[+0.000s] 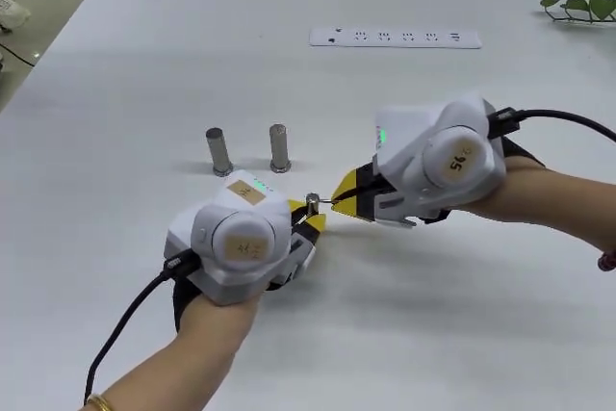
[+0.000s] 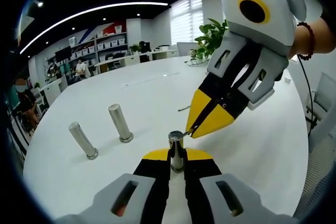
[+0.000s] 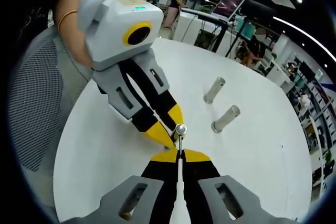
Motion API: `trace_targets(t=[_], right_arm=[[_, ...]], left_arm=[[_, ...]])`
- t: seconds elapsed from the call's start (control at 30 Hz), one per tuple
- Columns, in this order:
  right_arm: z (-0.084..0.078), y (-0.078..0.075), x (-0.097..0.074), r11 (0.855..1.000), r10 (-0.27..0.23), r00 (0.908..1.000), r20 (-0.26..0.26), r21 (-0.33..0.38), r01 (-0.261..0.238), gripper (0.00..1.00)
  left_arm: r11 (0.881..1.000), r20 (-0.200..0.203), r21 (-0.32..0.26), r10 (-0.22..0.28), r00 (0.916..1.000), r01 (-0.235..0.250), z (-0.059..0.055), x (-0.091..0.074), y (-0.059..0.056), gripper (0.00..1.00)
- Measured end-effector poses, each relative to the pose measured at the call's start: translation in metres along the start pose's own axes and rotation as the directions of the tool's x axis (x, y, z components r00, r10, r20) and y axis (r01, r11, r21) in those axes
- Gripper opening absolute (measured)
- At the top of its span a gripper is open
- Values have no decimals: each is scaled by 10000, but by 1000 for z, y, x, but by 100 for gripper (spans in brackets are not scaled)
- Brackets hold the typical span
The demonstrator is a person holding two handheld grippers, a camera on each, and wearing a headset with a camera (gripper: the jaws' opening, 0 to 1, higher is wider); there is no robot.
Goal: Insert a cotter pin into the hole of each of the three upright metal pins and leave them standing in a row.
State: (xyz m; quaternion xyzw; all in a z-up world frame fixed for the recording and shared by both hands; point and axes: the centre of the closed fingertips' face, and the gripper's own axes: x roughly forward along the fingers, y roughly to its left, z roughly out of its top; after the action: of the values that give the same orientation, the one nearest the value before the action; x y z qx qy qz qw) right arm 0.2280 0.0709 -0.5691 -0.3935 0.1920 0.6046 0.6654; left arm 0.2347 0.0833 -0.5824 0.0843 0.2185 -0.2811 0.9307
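Near, on the surface (image 1: 144, 64), the left gripper (image 1: 310, 223) has its fingers clenched on an upright pin (image 1: 312, 205). From the right, the right gripper (image 1: 345, 194) grasps a cotter pin (image 3: 179, 148), tip at that pin's top. Farther left stand a second pin (image 1: 217, 151) and a third pin (image 1: 279, 146). A power strip (image 1: 395, 38) lies far.

Two pins (image 1: 217, 151) (image 1: 279, 147) upright; third pin (image 1: 312, 205) nearer, cotter pin (image 2: 187, 132) apparently touching.

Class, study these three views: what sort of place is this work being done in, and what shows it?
Most likely an open-plan office or lab. There is a large white table with a power strip lying on it, shelving stands along the far wall, and a leafy plant sits at the table's far side.
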Motion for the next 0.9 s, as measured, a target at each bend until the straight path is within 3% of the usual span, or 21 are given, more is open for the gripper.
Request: trace_targets(t=[0.9], right_arm=[[7, 0, 8, 9986, -202, 9994, 278, -481, 215, 0]], left_arm=[[9996, -18, -4, 268, 9996, -268, 0, 0, -1, 6]])
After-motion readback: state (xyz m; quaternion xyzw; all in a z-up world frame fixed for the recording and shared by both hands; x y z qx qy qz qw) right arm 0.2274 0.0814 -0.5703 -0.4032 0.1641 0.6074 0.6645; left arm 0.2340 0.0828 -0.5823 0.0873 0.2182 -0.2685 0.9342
